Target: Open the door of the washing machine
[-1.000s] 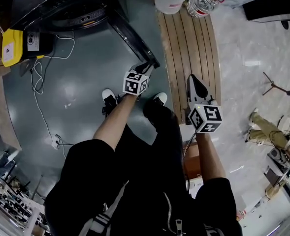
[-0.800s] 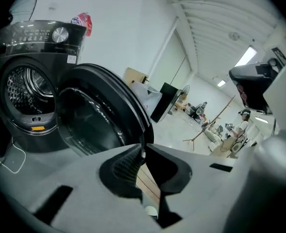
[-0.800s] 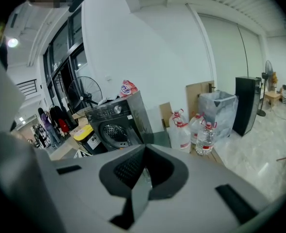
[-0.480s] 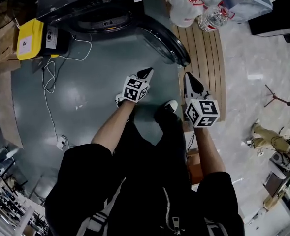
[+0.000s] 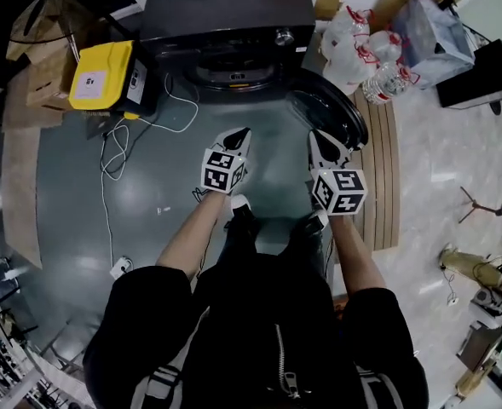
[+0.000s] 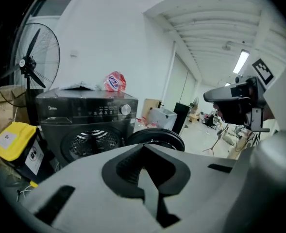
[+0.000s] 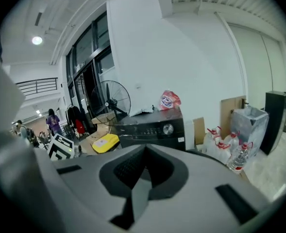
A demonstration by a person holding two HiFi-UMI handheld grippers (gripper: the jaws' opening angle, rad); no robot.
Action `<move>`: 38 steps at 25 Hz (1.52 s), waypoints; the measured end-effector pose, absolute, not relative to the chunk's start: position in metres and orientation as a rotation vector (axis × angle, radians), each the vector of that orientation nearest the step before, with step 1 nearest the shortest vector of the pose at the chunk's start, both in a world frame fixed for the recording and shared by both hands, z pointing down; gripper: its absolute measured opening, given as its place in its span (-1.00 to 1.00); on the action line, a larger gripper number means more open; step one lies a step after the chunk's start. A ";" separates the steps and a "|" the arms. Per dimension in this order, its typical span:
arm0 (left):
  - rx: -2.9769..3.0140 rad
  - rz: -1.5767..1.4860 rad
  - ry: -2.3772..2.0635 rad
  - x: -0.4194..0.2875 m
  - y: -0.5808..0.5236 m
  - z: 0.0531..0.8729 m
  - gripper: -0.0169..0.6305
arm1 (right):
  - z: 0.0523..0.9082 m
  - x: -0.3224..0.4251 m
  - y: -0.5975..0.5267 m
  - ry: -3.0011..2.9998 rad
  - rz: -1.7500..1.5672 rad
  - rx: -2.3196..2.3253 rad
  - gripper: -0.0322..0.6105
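Since the door [image 5: 334, 116] of the washing machine [image 5: 233, 15] stands swung wide to the right, baring the drum opening [image 5: 232, 73], the task looks done. The left gripper [image 5: 240, 135] and the right gripper [image 5: 317, 139] are both closed on nothing, clear of the machine, the right one nearer the door.

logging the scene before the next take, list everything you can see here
washing machine: one, black, top centre
door: one, dark, swung open at the machine's right
case: one, yellow, left of the machine
cable: one, white, grey floor at left
bottles: several, clear with red caps, right of the machine
slatted board: one, wooden, floor at right
fan: one, black, left of the machine
packet: one, red and white, on the machine
left gripper: shut, empty
right gripper: shut, empty
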State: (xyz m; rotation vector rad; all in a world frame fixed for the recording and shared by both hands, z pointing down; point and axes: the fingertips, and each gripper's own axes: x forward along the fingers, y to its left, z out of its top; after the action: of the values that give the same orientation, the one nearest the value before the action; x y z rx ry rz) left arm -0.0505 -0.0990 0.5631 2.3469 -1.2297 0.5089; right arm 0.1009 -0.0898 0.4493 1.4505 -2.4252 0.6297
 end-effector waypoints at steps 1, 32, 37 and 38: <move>2.357 0.501 -1.246 -0.067 -0.101 0.553 -0.94 | 0.442 0.086 -0.093 -2.437 0.616 1.451 -0.89; 2.511 0.244 -1.513 -0.218 -0.082 0.395 -0.94 | 0.364 -0.057 -0.089 -2.582 0.290 1.353 -0.89; 2.506 0.249 -1.512 -0.220 -0.081 0.397 -0.94 | 0.367 -0.059 -0.087 -2.586 0.299 1.347 -0.89; 2.507 0.249 -1.513 -0.219 -0.080 0.398 -0.93 | 0.368 -0.059 -0.086 -2.587 0.299 1.347 -0.89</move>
State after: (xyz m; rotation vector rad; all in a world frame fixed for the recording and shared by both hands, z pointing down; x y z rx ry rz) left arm -0.2190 -0.0803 0.3975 2.5070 -1.5125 0.2486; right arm -0.0588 -0.0859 0.3677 1.3465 -2.5869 0.2988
